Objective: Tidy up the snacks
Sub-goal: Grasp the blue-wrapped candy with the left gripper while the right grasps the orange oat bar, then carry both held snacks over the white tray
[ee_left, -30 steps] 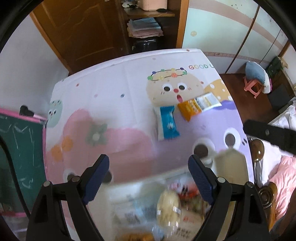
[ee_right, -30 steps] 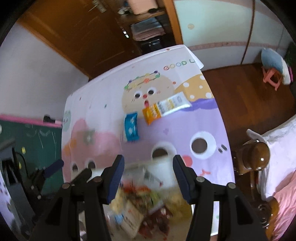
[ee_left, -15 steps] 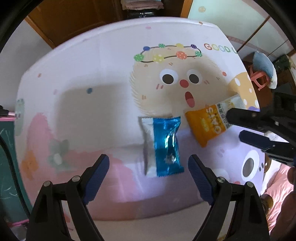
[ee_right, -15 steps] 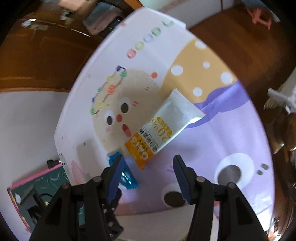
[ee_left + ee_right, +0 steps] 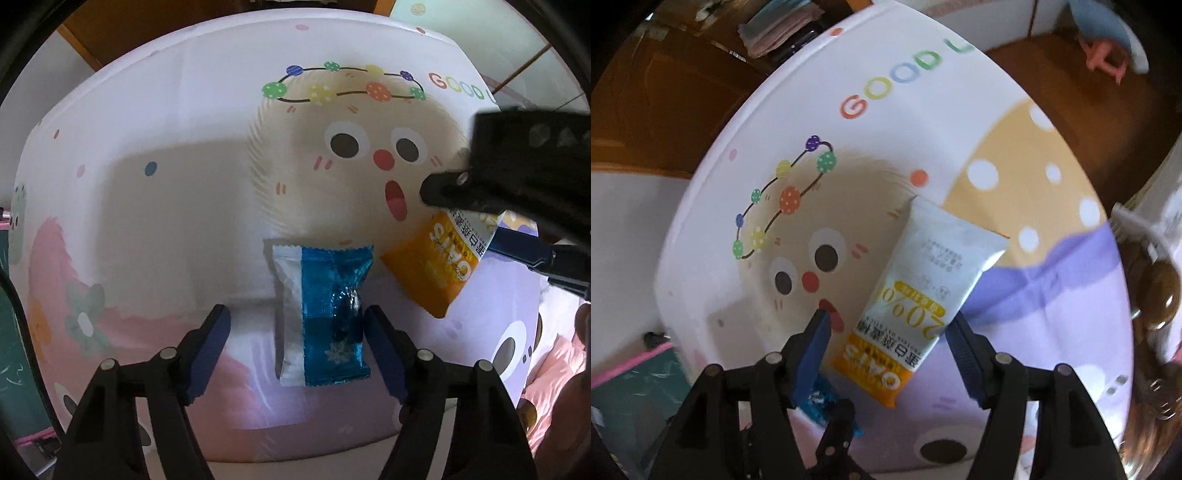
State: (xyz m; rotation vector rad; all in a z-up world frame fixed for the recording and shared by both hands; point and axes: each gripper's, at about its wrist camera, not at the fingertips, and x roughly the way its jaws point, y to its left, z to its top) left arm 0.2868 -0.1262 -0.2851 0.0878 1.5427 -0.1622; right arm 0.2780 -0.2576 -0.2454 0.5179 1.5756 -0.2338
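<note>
Left gripper (image 5: 297, 349) points down over the bench (image 5: 177, 199), which carries a cartoon-print cloth; fingers apart and closing, with the blue snack packet (image 5: 325, 314) lying flat between them. Right finger sits at the packet's right edge, contact unclear; left finger stands well clear of its white left strip. Packet rests below the printed face's mouth, long axis running away from the camera. Just right of it, nearly touching at the top corner, lies the orange-and-white OATS packet (image 5: 447, 266), tilted, orange end toward the blue one. Right gripper (image 5: 888, 354) is over that packet, fingers apart and opening, straddling its orange end; pads not pressing on it, gaps show on both sides. From the right wrist view the OATS packet's white end reaches toward the yellow dotted patch of the print. A corner of the blue packet shows under the right gripper's left finger. Both packets flat on the bench, neither lifted.
</note>
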